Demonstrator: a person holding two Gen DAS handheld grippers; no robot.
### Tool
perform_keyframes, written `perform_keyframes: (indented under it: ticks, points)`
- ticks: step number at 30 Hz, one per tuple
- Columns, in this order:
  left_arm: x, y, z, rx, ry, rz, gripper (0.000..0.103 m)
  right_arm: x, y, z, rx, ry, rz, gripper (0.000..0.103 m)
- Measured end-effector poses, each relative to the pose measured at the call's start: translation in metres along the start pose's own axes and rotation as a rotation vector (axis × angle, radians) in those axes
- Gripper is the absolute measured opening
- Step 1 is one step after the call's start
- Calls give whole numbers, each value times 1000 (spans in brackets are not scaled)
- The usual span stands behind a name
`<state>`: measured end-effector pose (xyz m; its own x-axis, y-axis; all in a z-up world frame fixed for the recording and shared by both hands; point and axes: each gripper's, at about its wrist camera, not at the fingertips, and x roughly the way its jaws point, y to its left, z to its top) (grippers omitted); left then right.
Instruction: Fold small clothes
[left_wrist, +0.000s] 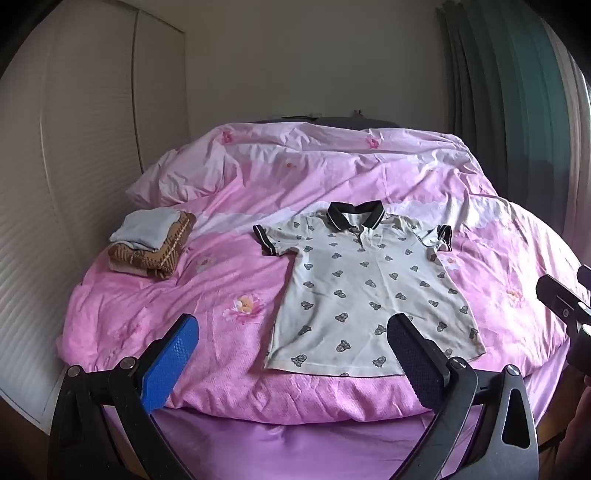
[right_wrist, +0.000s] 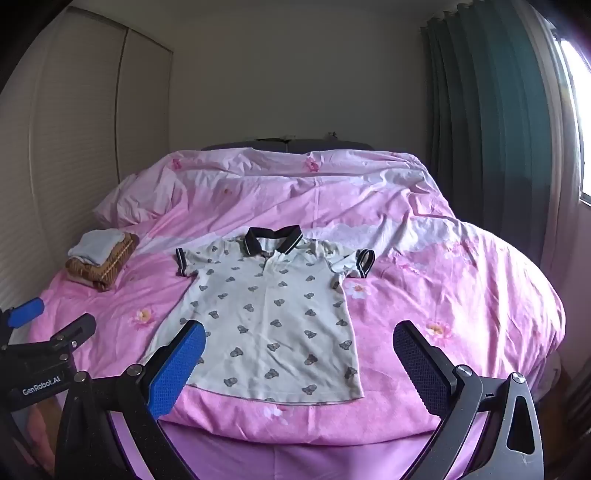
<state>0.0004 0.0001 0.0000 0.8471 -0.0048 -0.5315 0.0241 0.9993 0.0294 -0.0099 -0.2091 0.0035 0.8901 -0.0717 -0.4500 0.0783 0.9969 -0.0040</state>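
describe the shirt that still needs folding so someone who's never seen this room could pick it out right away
Start at the big bed with the pink floral duvet. Near its foot edge, a polo shirt lies spread flat, front up, collar pointing toward the headboard. Unlike the folded pile of brown and pale blue clothes to its left, it is unfolded, white with small grey prints and a black collar and sleeve cuffs.

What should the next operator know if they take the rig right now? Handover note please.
Left gripper: jaws open, empty, held above the near edge of the bed.
Right gripper: jaws open, empty, also at the near edge.
Polo shirt: spread flat, face up, collar toward the far side, on the pink duvet. Not folded yet.
Folded stack: on the shirt's left, grey piece on top of a brown patterned one; looks done.
Left to do: fold the polo, then probably add it to the stack.
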Motion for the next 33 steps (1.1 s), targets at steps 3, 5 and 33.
perform_keyframes:
  ticks: [3,5,33]
  points:
    - [1,-6,1,51,9,30,103,0,0,0,-8,-4,-2,103]
    - [0,-3,1,26,-5,15,103,0,-1,0,-7,-6,-2,103]
    - [-18,0,4,10,-10,-21,103,-18,1,1,-5,-14,-7,103]
